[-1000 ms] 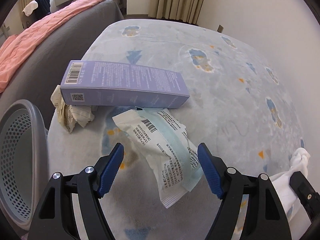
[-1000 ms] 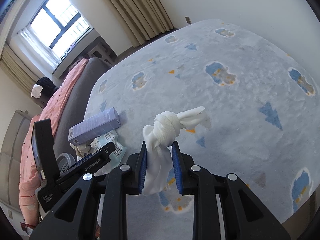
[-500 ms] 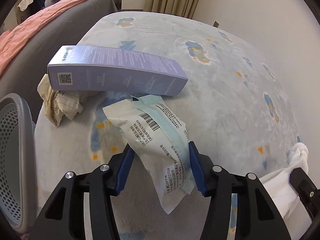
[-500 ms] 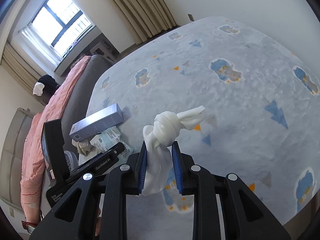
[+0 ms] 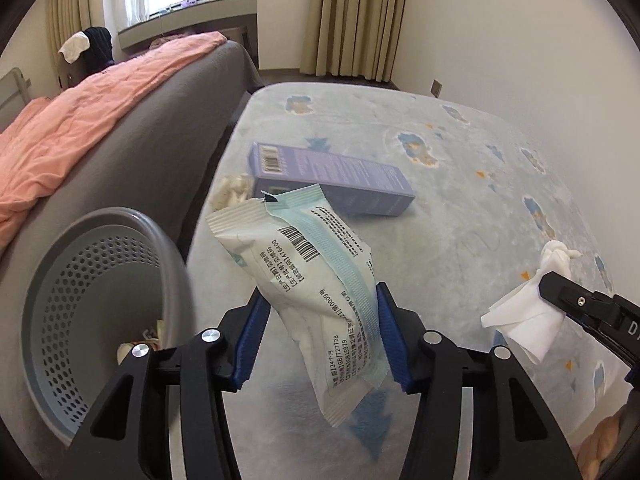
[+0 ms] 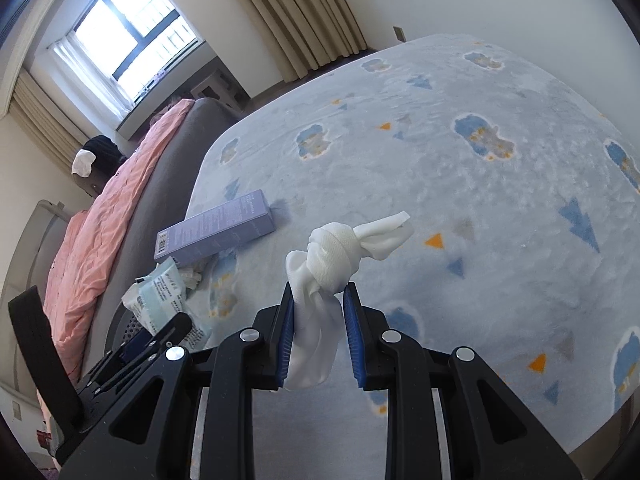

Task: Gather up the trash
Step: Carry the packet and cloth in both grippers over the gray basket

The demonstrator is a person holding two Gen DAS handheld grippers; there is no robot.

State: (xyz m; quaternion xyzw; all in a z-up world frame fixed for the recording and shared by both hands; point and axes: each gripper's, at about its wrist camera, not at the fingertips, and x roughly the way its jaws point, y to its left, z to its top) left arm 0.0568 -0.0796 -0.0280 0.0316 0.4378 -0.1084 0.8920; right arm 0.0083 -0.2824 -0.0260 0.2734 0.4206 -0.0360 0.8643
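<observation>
Left gripper (image 5: 318, 334) is pinching a white and teal wrapper packet (image 5: 308, 276), lifted clear of the rug (image 5: 460, 208), packet tilted with its long end sticking up past the blue pads (image 5: 252, 332). Right gripper (image 6: 318, 332) is pressed together on a knotted white tissue (image 6: 332, 256), held off the rug too, knot above the tips

Grey perforated bin (image 5: 96, 312) sits just left of the left gripper, beside the grey bed (image 5: 152, 152), some scraps already inside. Purple box (image 5: 332, 178) lies flat on the rug further out, crumpled beige paper (image 5: 232, 192) just beside its near end; both not yet collected

Risks, my read:
- packet is slick film and gripped near its lower part only, so it could slide or swing out during the move to the bin and drop onto the rug short of the rim
- packet is long; if released over the rim edge not the middle it may hang on the rim or tip out
- tissue is soft and squashed; grip looks fine but the loose tail below the pads could snag on the left gripper, since the two tools are near each other
- swinging the left tool could bump the light bin and shove or tip it
</observation>
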